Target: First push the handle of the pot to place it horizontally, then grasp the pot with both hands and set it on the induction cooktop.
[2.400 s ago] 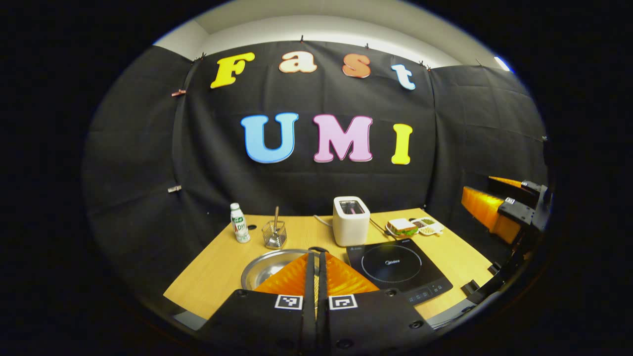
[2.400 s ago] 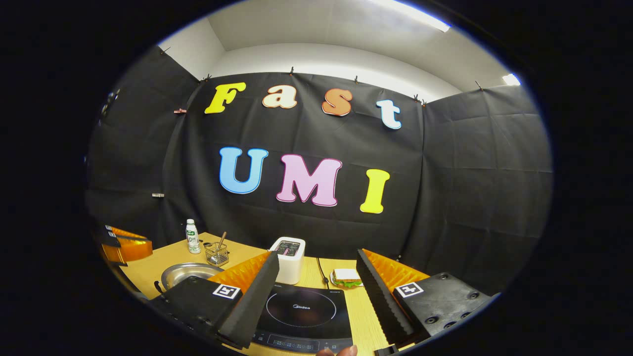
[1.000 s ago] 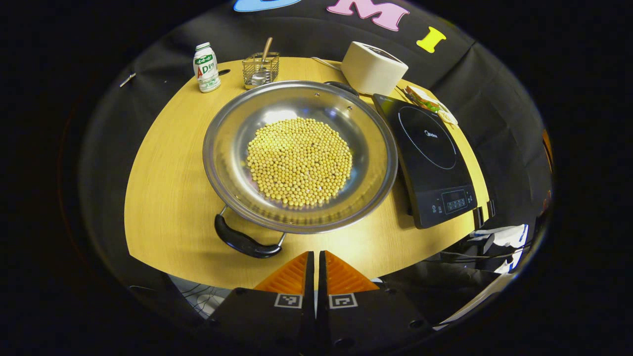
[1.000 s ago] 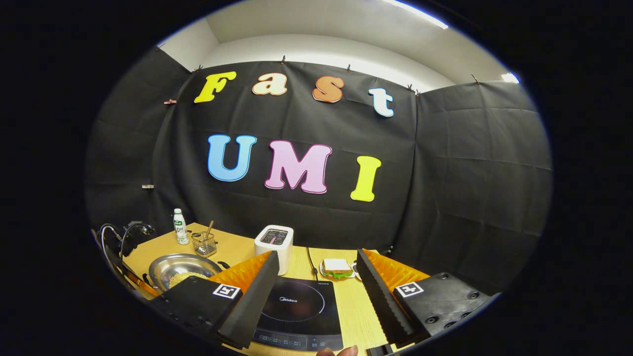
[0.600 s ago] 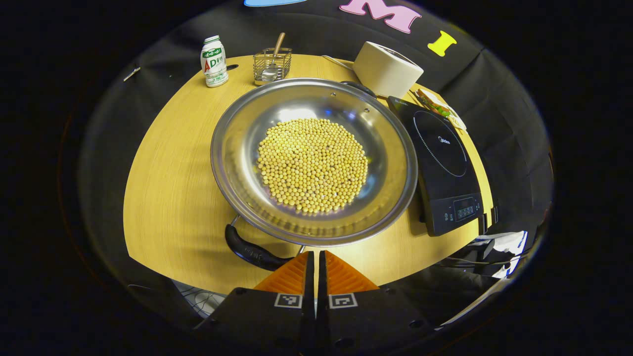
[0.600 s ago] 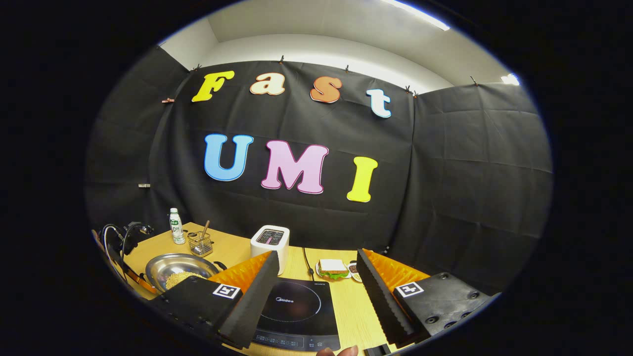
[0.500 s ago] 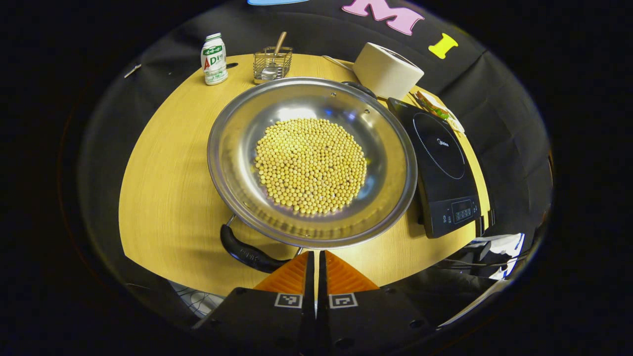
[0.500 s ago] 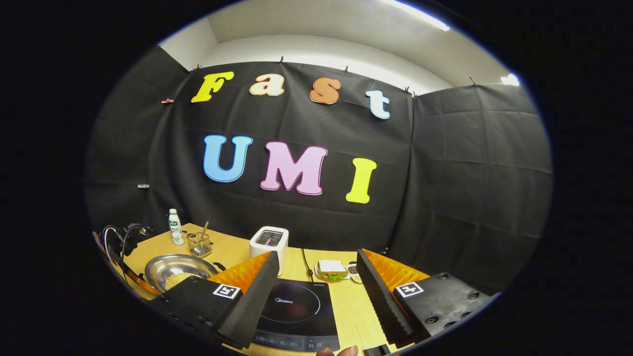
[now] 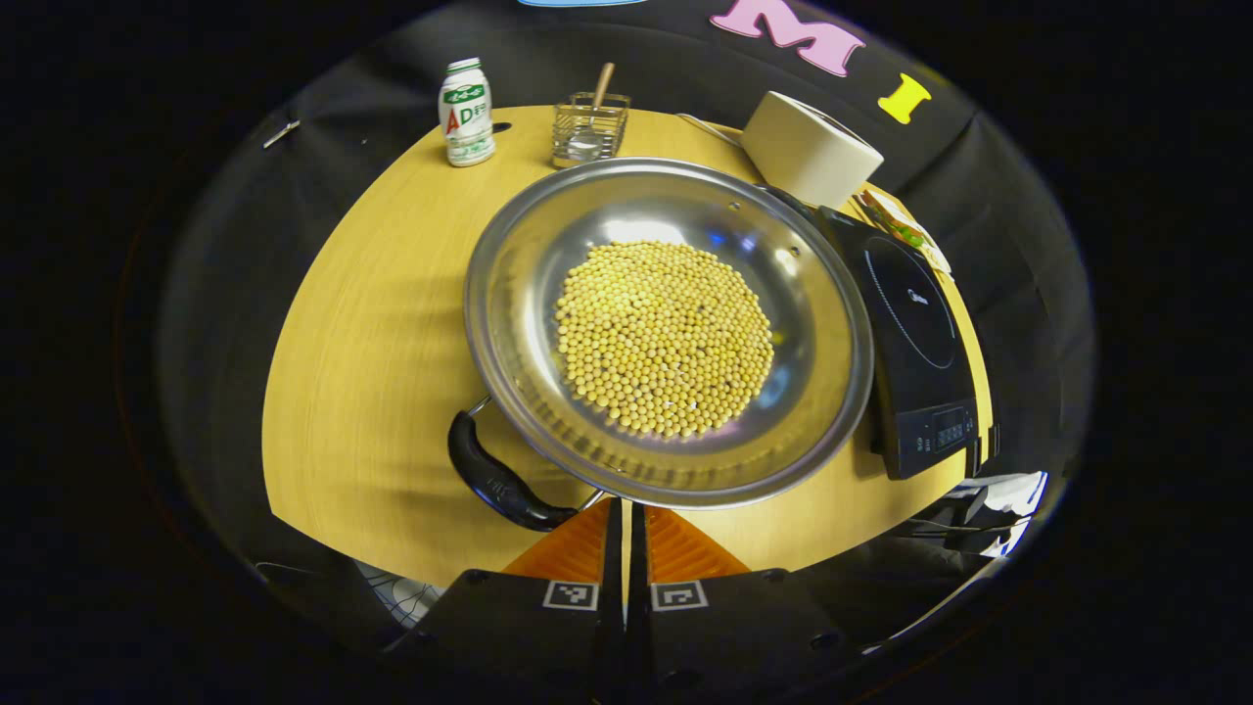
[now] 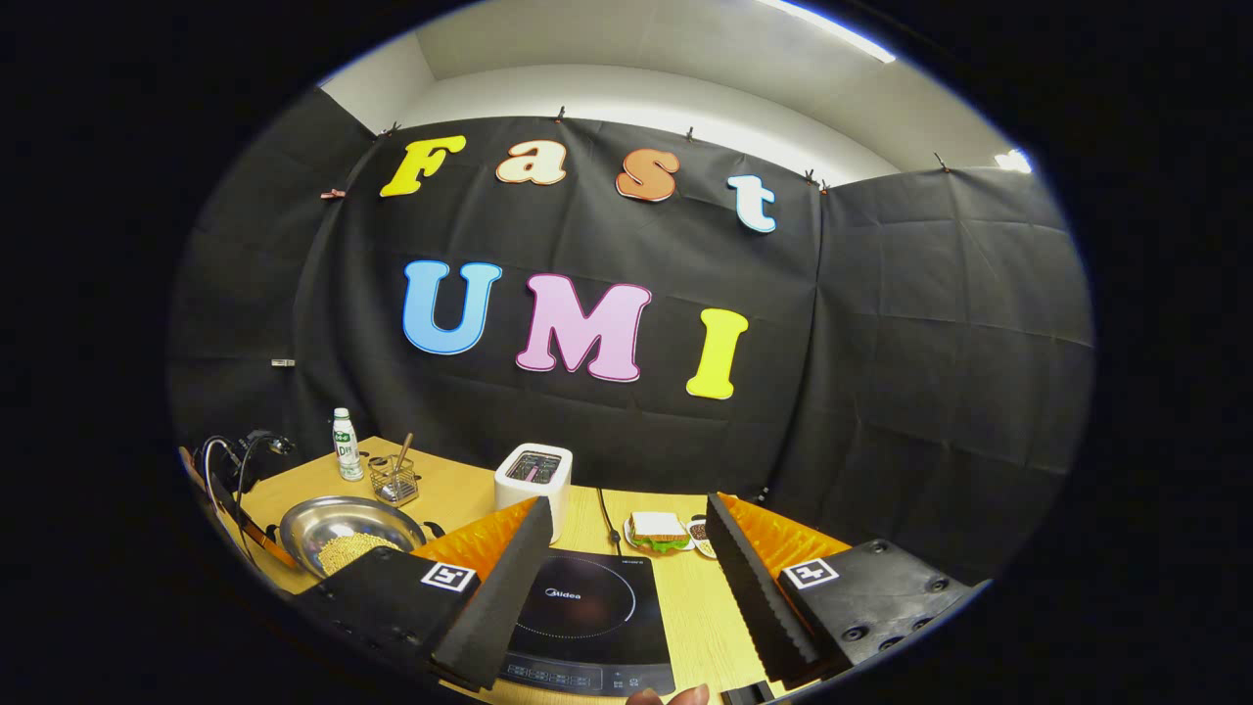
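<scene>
1. Worktop (image 9: 352, 323): pot (image 9: 509, 294) of beans sits left of induction cooktop (image 9: 915, 323), just beside it, not yet on it.
2. Right tongs (image 10: 626, 578) wide open, empty, over the cooktop.
3. Left tongs (image 9: 625, 524) pinched together, empty, tips by near handle (image 9: 499, 480).
4. Step looks like handle push; handle lies skewed. Next: nudge it sideways till level w/ worktop edge.

At 6 o'clock in the right gripper view, the induction cooktop (image 10: 587, 627) carries a small pale brand word in its ring, seemingly "Midea", though it is tiny. Square black-and-white code markers sit on the left tool (image 9: 624, 509) and the right tool (image 10: 626, 501); they show patterns, not letters.
</scene>
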Demonstrator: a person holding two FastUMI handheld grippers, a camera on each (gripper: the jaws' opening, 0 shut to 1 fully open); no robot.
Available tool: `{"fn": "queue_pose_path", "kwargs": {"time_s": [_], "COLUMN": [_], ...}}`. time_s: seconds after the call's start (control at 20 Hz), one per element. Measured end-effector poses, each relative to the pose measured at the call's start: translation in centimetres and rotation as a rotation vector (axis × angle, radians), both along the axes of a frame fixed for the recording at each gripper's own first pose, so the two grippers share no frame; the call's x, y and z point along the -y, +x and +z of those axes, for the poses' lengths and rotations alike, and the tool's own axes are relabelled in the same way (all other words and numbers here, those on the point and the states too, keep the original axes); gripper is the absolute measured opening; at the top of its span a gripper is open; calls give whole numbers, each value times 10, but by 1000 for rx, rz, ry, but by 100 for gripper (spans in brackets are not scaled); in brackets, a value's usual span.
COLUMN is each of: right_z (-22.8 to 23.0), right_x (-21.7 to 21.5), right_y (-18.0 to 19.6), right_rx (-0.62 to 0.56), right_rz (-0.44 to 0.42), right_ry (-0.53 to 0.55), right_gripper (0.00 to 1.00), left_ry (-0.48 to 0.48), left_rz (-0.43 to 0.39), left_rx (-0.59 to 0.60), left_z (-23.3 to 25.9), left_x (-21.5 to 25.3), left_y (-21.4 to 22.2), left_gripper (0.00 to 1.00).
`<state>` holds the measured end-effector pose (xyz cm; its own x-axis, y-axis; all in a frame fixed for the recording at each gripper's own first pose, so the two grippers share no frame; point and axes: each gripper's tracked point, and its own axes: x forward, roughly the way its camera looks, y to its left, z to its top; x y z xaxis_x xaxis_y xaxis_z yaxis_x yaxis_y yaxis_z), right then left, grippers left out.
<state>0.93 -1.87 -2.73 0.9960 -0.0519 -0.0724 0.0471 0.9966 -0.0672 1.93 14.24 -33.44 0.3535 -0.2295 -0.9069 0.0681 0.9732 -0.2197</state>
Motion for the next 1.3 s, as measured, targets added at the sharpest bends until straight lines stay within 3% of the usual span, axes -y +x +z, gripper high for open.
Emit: {"fn": "queue_pose_path", "kwargs": {"time_s": [0.55,1.3], "right_z": [-8,-25], "right_x": [2,-4], "right_y": [-2,-9], "right_rx": [-27,-87], "right_rz": [-11,-5], "right_ry": [2,-37], "right_gripper": [98,98], "left_ry": [54,71], "left_rz": [193,331], "left_rx": [0,54], "left_z": [-11,-20], "left_x": [-66,-124], "left_y": [32,96], "left_gripper": [5,5]}}
